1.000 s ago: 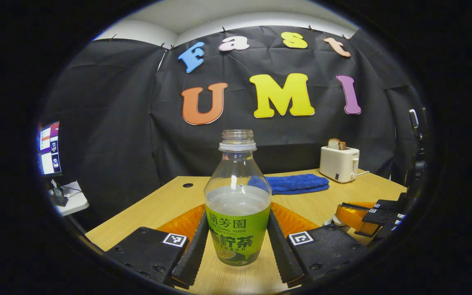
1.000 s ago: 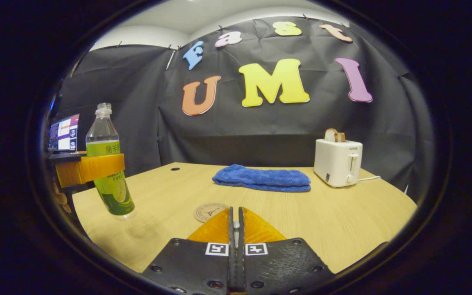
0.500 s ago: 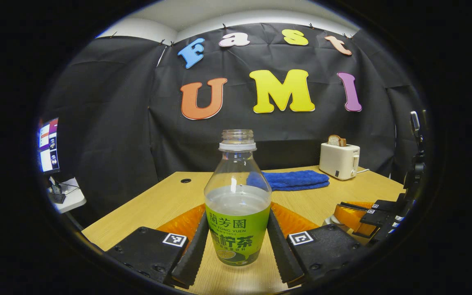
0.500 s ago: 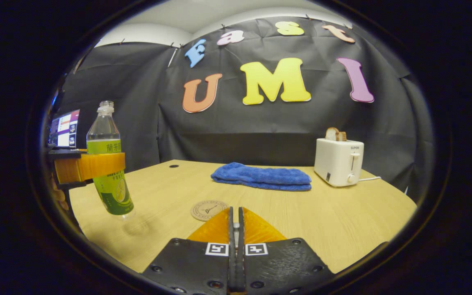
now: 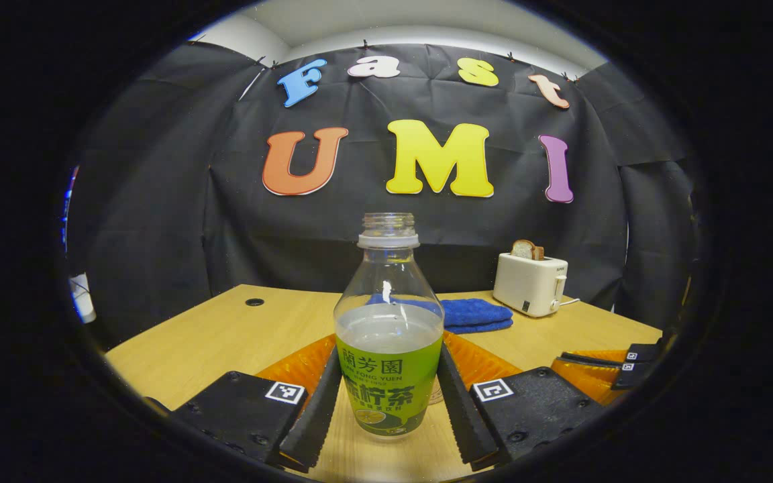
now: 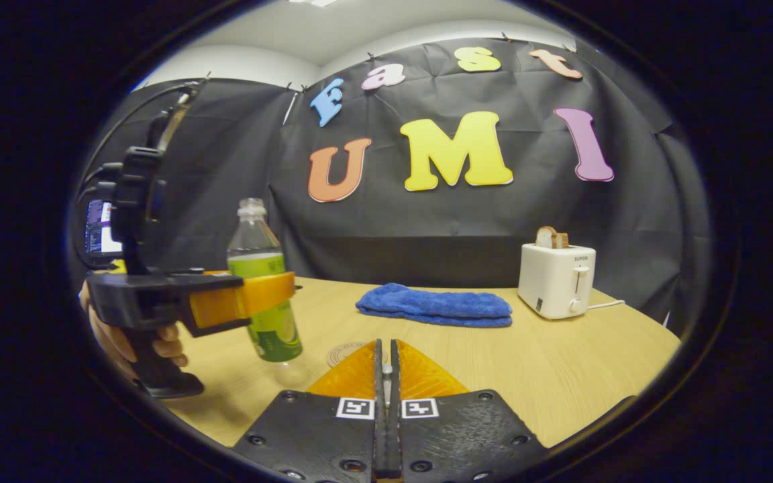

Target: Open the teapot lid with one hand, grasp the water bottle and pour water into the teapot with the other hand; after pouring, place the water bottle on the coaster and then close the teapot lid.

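Left tongs (image 5: 390,402) clamp an uncapped water bottle (image 5: 389,349), held upright just above the desk (image 6: 561,362). Right tongs (image 6: 386,376) are pressed closed, empty. A coaster (image 6: 343,352) lies beside the bottle; blue towel (image 6: 435,305) and toaster (image 6: 555,280) behind

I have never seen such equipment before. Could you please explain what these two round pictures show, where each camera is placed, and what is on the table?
No robot arm is here: a person holds a two-finger gripper in each hand, and a camera rides on each. The left gripper view looks along the left gripper, whose fingers press on both sides of an uncapped water bottle, partly full. The right gripper view looks along the right gripper, which is shut with a small pale part between its fingers. It also shows the other gripper with the hand holding it. On the wooden table lie a blue towel, a white toaster with bread, and a round coaster.
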Motion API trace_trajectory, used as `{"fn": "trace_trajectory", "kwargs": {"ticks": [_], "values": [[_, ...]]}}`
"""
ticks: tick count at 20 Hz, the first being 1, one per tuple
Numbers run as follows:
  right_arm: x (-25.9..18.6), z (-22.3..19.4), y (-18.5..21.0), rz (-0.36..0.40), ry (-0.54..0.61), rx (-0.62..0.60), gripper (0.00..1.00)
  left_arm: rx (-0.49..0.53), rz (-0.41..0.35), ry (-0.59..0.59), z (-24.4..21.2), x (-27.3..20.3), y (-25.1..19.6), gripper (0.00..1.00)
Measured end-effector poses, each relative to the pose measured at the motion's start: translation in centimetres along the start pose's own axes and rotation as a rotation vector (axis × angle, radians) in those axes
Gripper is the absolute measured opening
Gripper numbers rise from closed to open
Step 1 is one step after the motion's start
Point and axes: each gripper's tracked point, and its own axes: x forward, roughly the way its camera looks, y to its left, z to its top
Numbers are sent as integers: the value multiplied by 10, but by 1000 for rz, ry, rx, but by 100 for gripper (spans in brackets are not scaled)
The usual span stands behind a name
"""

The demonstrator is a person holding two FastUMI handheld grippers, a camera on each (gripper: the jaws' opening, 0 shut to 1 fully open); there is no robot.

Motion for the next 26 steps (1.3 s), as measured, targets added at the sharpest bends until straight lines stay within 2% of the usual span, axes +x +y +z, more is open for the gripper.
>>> {"fn": "trace_trajectory", "kwargs": {"ticks": [2,4,7,10,18,21,22,26], "values": [[-4,5,-3,3,-14,5,0,-17,-65,35,-15,21,-18,76],[-7,10,-8,5,-31,30,0,-16,-85,71,-28,45,-23,77],[-5,11,-22,3,-28,75,0,-11,-92,39,-23,64,-27,76],[-2,10,-28,5,-25,93,0,20,-65,44,-26,79,-24,76],[-3,8,-25,18,-22,82,0,3,-65,29,-23,81,-29,80],[-7,9,-28,8,-26,80,0,-9,-83,13,-16,76,-35,86],[-8,10,-29,4,-29,78,0,-3,-78,7,-15,76,-33,98],[-7,11,-26,5,-29,75,0,23,-68,9,-6,60,-26,100]]}}
